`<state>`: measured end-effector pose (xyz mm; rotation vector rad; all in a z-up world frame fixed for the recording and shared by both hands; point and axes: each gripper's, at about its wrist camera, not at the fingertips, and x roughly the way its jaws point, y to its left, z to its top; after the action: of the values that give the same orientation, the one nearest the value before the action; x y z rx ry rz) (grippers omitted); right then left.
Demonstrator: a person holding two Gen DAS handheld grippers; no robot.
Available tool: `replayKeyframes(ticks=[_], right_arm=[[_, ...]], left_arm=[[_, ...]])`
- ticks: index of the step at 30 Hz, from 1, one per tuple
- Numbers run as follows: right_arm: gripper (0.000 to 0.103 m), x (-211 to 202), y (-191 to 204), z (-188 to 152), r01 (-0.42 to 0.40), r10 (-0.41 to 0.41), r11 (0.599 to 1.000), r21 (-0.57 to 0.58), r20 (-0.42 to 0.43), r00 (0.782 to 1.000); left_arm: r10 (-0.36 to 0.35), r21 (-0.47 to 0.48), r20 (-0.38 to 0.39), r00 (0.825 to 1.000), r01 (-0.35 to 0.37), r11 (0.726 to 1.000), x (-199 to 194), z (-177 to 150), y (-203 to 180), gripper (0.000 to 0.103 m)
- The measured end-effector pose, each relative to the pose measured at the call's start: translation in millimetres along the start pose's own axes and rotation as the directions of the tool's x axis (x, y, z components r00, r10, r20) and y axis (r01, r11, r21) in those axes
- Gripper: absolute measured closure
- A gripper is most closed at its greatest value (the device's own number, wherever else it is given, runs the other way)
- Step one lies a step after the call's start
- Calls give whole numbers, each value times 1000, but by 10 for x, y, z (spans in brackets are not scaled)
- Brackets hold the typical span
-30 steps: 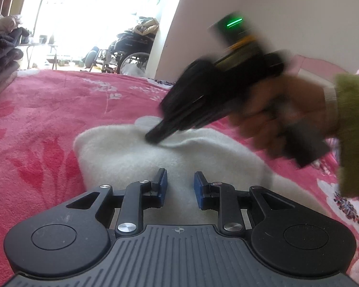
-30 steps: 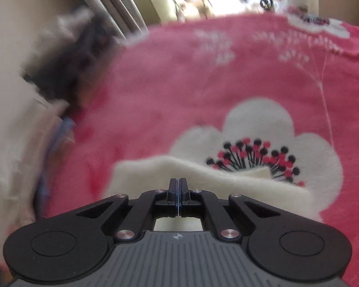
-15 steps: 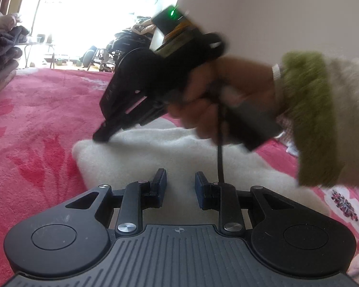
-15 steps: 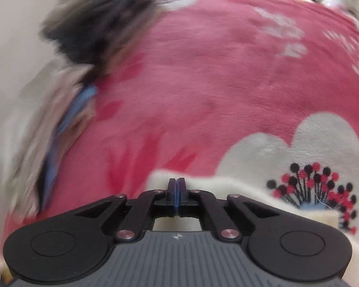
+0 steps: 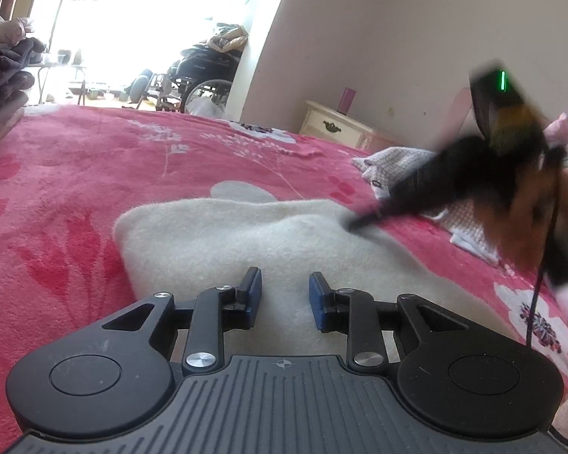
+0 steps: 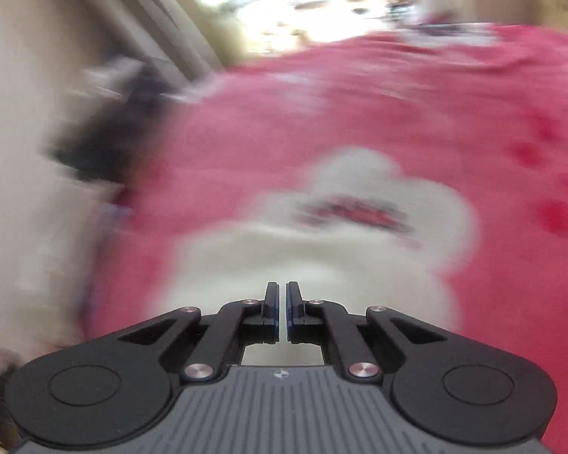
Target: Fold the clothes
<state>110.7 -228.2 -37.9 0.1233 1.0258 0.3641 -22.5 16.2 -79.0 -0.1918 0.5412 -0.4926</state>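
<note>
Beside cream garment (image 5: 269, 234), checked cloth (image 5: 401, 159), nightstand (image 5: 337, 126) behind

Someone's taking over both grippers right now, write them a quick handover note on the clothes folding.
Left gripper: open, empty, hovering over the near edge of the cream fleece garment.
Right gripper: a narrow gap between its fingers, nothing visibly held, tip at the garment's right side; its view is motion-blurred.
Garment lies bunched on the pink floral blanket, not a tidy fold yet.
Left to do: square it up, then the checked knit garment behind.
</note>
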Motion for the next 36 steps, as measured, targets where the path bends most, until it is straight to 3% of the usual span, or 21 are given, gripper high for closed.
replayKeyframes(ticks=[3,5,8,10,12,14,15,18,21,24,26,36], right_arm=[[100,-312,-173,-176,59,-78,990,128,150,986],[100,-606,-141,-325,12,-45,990,137,239,970],[100,-802,-15,-660,-49,20,993,110,252,968],[100,-843,59,-905,-69,45,993,94,233,971],[100,-709,7,-1095,61,-84,990,129,174,981],[99,-685,-89,-1216,200,-230,961,190,150,962],[99,-749,-123,-1271,216,-256,950,224,170,952],[99,-1128,-27,-1431,65,-155,957,284,307,939],[98,-1363,249,-1595,17,-88,982,186,380,921],[99,-1068,258,-1699,90,-141,977,195,267,953],[103,-874,226,-1770,126,-172,967,219,204,964],[103,-780,106,-1797,86,-151,955,283,217,964]], left_arm=[[11,27,13,1000,-11,1000,-47,76,-42,75],[-5,61,17,1000,4,998,-105,127,-86,74],[-56,128,-6,998,56,990,-166,172,-185,74],[-98,177,-87,991,112,978,-125,130,-293,73],[-82,216,-136,987,110,970,-60,31,-395,73],[-54,247,-126,991,84,965,-42,-35,-463,73],[-52,246,-129,990,83,966,-38,-27,-467,72],[-50,226,-146,988,83,971,-20,13,-448,72],[-39,230,-163,986,77,970,-5,42,-457,71],[-23,255,-172,985,67,965,27,49,-514,69],[-24,253,-187,982,72,965,46,59,-524,67],[7,253,-203,979,46,966,72,88,-561,64]])
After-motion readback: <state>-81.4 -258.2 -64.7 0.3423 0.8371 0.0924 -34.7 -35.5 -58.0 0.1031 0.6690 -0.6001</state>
